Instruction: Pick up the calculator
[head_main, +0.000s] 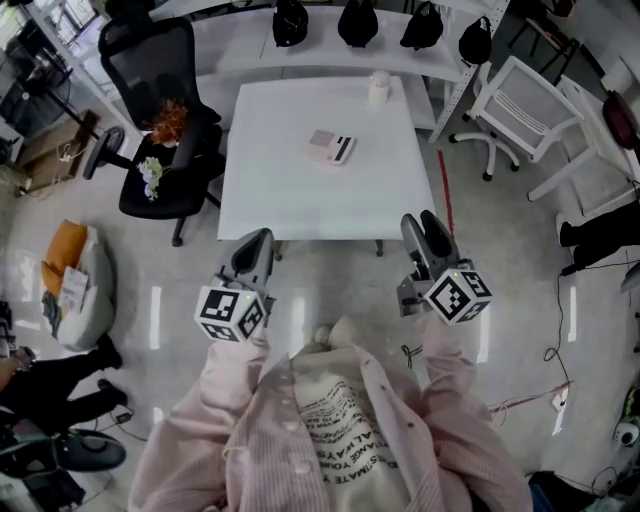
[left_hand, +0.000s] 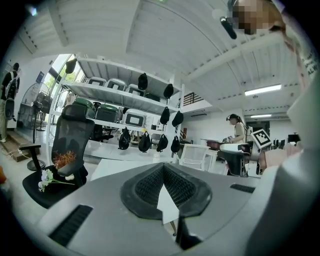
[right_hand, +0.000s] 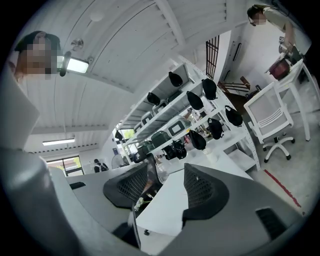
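A small pink-and-white calculator (head_main: 331, 147) lies flat on the white table (head_main: 300, 200), a little beyond its middle. Both grippers hover over the floor just short of the table's near edge, well apart from the calculator. My left gripper (head_main: 253, 256) points at the near left corner, and in the left gripper view its jaws (left_hand: 163, 167) meet at the tips with nothing between them. To the right, my right gripper (head_main: 425, 238) has its jaws (right_hand: 165, 175) spread apart and empty. Neither gripper view shows the calculator.
A white cup (head_main: 378, 88) stands at the table's far edge. A black office chair (head_main: 160, 120) with flowers on its seat is left of the table. White chairs (head_main: 520, 105) stand to the right. A shelf with black bags (head_main: 357, 22) runs behind.
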